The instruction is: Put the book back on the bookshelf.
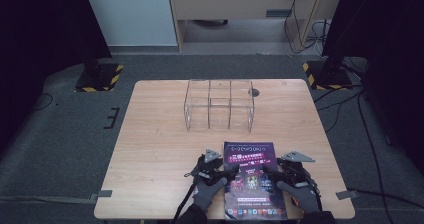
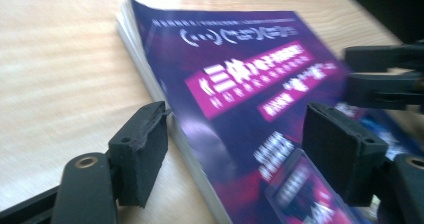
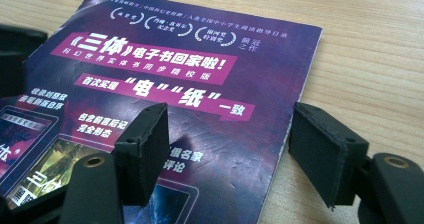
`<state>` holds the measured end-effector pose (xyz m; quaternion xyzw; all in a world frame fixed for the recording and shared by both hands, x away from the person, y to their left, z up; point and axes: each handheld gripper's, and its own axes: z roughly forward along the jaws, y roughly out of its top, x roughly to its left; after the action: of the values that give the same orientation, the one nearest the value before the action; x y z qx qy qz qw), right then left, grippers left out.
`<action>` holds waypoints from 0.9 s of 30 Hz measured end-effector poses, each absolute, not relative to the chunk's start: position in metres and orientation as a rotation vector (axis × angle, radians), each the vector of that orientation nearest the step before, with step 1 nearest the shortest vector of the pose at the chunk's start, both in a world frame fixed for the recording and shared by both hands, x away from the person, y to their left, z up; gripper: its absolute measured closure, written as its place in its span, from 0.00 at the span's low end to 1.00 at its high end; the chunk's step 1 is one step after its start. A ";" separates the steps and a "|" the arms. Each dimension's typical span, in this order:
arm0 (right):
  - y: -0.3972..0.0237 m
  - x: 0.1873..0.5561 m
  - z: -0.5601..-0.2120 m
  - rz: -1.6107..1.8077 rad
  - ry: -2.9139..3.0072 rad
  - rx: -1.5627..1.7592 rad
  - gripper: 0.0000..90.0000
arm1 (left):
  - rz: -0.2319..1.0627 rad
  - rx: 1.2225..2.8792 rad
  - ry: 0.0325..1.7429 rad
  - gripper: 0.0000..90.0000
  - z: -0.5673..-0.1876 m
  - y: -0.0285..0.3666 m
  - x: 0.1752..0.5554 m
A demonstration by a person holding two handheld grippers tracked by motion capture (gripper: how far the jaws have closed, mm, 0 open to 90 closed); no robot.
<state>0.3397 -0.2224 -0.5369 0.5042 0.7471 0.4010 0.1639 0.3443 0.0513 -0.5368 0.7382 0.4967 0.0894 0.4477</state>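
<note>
You wore grey knit gloves and dark sleeves; your left gripper (image 1: 218, 172) and right gripper (image 1: 280, 171) were black, foam-padded, brass-screwed, with grey three-cornered plates on top.

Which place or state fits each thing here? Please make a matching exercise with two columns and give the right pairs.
Things:
1. book
2. clear box
3. left gripper
4. right gripper

Places or states:
A. empty, at the far middle of the table
B. jaws open across the book's right edge
C. purple cover, flat at the near edge
D. jaws open across the book's left edge

Pairs: 1-C, 2-A, 3-D, 4-B
</note>
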 end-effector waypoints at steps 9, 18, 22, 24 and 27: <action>-0.222 0.339 -0.537 1.137 2.123 1.444 0.36 | 0.165 1.750 1.276 0.26 -0.538 0.048 0.340; -0.222 0.339 -0.537 1.135 2.124 1.439 0.37 | 0.094 1.672 1.162 0.34 -0.526 0.057 0.332; -0.222 0.340 -0.537 1.140 2.121 1.443 0.37 | 0.142 1.740 1.085 0.32 -0.524 0.050 0.330; -0.223 0.340 -0.537 1.140 2.122 1.442 0.38 | 0.165 1.782 1.112 0.28 -0.529 0.051 0.332; -0.222 0.340 -0.537 1.138 2.121 1.441 0.38 | 0.126 1.800 1.187 0.28 -0.538 0.057 0.337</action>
<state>0.3396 -0.2223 -0.5369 0.5064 0.7453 0.4001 0.1673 0.3366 0.0565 -0.5383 0.7349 0.4846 0.0513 0.4717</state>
